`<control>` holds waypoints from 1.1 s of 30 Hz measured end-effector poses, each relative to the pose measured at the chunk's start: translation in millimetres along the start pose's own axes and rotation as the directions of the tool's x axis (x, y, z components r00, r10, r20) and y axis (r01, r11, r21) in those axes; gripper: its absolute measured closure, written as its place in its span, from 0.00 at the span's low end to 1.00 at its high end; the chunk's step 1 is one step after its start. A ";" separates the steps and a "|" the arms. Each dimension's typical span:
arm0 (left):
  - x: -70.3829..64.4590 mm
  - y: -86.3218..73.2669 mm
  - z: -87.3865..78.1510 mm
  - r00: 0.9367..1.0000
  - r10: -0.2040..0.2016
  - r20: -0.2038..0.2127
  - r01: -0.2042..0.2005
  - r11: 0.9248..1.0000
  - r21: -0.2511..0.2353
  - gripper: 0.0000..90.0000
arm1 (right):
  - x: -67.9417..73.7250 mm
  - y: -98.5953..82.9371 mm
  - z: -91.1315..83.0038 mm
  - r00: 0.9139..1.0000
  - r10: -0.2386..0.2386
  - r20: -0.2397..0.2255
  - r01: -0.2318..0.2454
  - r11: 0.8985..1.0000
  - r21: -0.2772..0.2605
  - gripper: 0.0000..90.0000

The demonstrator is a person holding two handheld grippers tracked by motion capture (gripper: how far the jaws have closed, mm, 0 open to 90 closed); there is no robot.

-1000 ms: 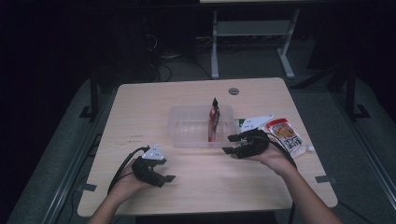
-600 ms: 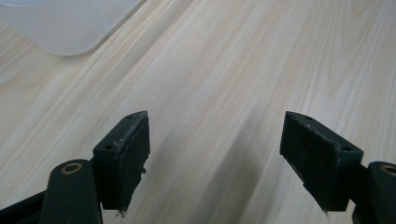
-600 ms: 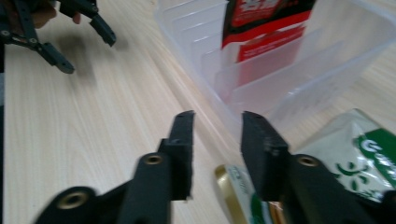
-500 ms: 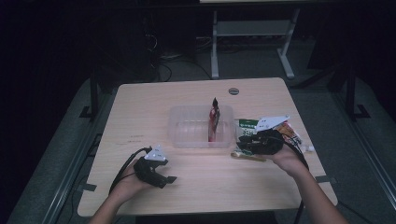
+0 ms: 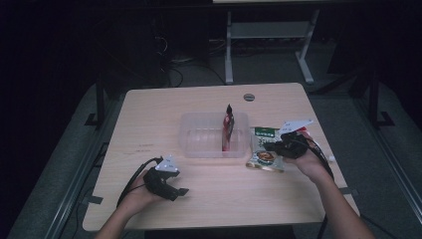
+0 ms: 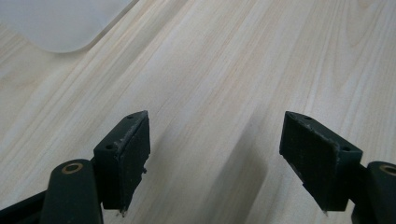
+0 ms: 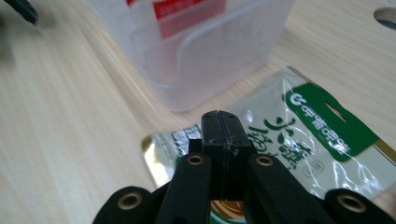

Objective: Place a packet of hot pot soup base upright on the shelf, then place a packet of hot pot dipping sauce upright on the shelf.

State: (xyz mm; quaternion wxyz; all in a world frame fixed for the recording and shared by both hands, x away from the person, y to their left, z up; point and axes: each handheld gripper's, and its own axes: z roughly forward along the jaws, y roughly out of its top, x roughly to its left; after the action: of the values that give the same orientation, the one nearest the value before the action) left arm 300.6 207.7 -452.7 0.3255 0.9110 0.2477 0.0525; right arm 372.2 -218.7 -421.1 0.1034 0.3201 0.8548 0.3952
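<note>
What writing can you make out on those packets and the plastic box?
Green-and-clear packet: white Chinese characters on its green label and large green ones below, too blurred and tilted to quote.
Red packet inside the clear box: a red label with pale print, too blurred to read.
Nothing else readable.

table [image 5: 209, 114]: pale wood grain, light beige
tub [image 5: 199, 142]: clear, milky plastic
packet [image 5: 227, 130]: red, black tip
pouch [image 7: 299, 135]: silvery-clear, green label with white characters, gold edge
left gripper [image 6: 215, 158]: black jaws, brass-coloured rivets
right gripper [image 7: 219, 135]: black, brass-coloured rivets
plate [image 5: 167, 164]: grey-white
floor [image 5: 59, 164]: dark grey
</note>
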 end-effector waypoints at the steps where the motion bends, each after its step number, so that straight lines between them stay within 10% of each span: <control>1: 0.1 0.0 0.3 1.000 -0.002 0.001 0.002 1.000 0.000 0.27 | -1.8 -0.4 2.0 1.000 0.005 -0.002 -0.005 1.000 0.007 1.00; 13: 0.6 -0.4 1.4 1.000 -0.006 0.001 0.006 1.000 0.002 0.27 | -13.1 -5.8 33.1 1.000 0.000 0.026 -0.004 0.989 0.149 1.00; 33: 1.4 -1.1 -0.4 1.000 0.006 -0.003 -0.006 1.000 0.003 0.27 | -20.4 -8.8 27.6 0.994 -0.032 0.100 0.014 0.984 0.176 1.00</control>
State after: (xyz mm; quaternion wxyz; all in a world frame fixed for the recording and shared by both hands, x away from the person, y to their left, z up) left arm 301.3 209.3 -453.2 0.3238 0.9121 0.2456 0.0547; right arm 395.8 -218.9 -447.7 0.1234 0.3379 0.8834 0.3003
